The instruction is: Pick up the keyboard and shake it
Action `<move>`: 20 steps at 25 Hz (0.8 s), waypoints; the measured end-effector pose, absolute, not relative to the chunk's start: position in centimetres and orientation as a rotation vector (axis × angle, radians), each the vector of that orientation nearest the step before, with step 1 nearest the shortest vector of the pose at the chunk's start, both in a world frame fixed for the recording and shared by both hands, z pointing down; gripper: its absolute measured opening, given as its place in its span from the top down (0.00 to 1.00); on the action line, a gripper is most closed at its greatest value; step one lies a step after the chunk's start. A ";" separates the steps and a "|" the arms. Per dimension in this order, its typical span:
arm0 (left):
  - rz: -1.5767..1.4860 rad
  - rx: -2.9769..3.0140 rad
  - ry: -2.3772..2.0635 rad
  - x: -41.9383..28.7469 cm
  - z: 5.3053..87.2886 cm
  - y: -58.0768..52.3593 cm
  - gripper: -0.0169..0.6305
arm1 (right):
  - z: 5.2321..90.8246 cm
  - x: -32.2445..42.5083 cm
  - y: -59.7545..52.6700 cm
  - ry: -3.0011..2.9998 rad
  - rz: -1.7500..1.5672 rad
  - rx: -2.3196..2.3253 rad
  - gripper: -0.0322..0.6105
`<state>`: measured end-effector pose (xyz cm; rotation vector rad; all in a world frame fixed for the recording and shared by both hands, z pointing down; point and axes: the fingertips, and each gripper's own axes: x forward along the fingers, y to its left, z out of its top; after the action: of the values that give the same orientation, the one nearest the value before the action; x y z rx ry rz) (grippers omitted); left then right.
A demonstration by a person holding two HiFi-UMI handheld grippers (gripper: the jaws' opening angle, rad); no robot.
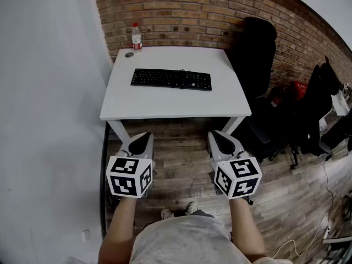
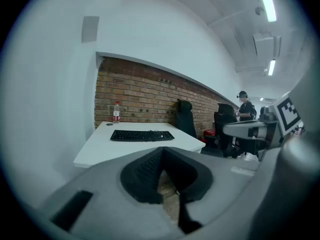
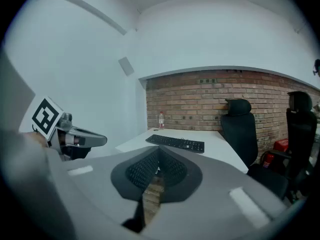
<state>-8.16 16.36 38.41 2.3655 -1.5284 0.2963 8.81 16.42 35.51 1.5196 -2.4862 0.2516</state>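
Keyboard (image 1: pixel 171 79) on table (image 1: pixel 165 106) — grippers closed, empty

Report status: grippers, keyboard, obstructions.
Left gripper shut, empty, short of the table. Right gripper the same. Keyboard flat on the table, untouched. Bottle at far corner, clear of it.

Legends on the keyboard (image 1: pixel 171 79) are too small to read.

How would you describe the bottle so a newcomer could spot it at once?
Find the white table against the brick wall. At its far left corner stands a clear bottle with a red cap, upright, unlike the flat black keyboard.
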 end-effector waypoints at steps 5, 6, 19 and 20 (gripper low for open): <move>0.295 2.369 -1.517 -8.7 38.6 16.1 1.00 | 35.5 8.1 16.1 -2.492 0.255 1.534 0.93; 0.296 2.373 -1.513 -8.8 38.7 16.0 1.00 | 35.6 8.0 16.0 -2.490 0.255 1.538 0.93; 0.315 2.371 -1.482 -9.1 39.8 11.8 1.00 | 36.9 7.6 12.1 -2.465 0.292 1.547 0.93; 0.318 2.368 -1.484 -9.1 40.0 11.2 1.00 | 37.1 7.7 11.5 -2.467 0.294 1.546 0.93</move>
<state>-9.06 11.25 39.95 2.3681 -1.4835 0.3185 7.71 11.55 37.06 1.5463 -2.4671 0.2937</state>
